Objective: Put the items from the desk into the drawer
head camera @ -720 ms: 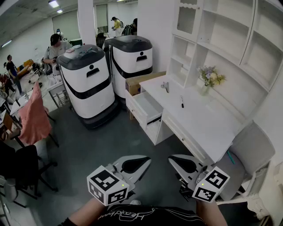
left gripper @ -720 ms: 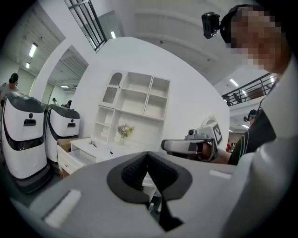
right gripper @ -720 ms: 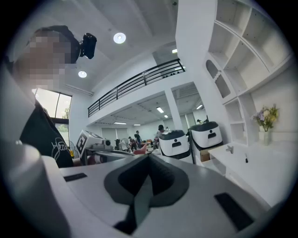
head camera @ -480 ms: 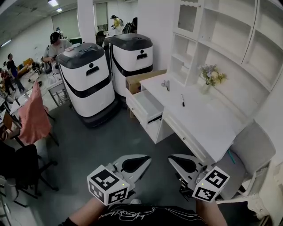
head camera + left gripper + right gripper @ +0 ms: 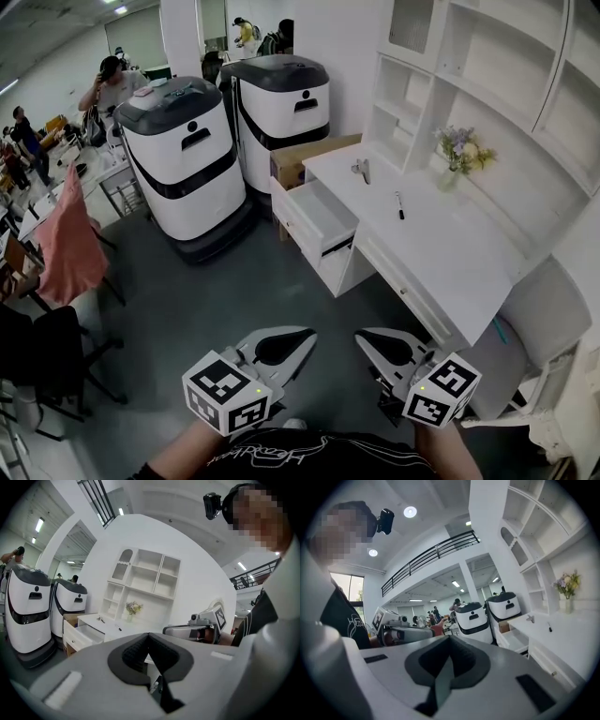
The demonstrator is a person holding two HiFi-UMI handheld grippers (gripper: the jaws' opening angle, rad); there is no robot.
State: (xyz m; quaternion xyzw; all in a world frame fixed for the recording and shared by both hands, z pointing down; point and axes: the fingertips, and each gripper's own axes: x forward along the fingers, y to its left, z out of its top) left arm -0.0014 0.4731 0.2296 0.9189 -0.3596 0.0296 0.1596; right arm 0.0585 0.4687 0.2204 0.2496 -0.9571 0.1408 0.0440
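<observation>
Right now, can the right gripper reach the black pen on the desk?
Probably not yet: the right gripper sits shut near the person's body, and the pen lies far off on the desk. Nothing blocks the way.

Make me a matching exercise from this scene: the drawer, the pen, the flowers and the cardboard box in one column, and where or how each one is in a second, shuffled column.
Column one
1. drawer
2. black pen
3. vase of flowers
4. cardboard box

Column two
A. at the far end of the desk, next to a white machine
B. pulled open
C. lying flat on the desk top
D. standing at the back of the desk, by the shelves

Pairs: 1-B, 2-C, 3-D, 4-A.
</observation>
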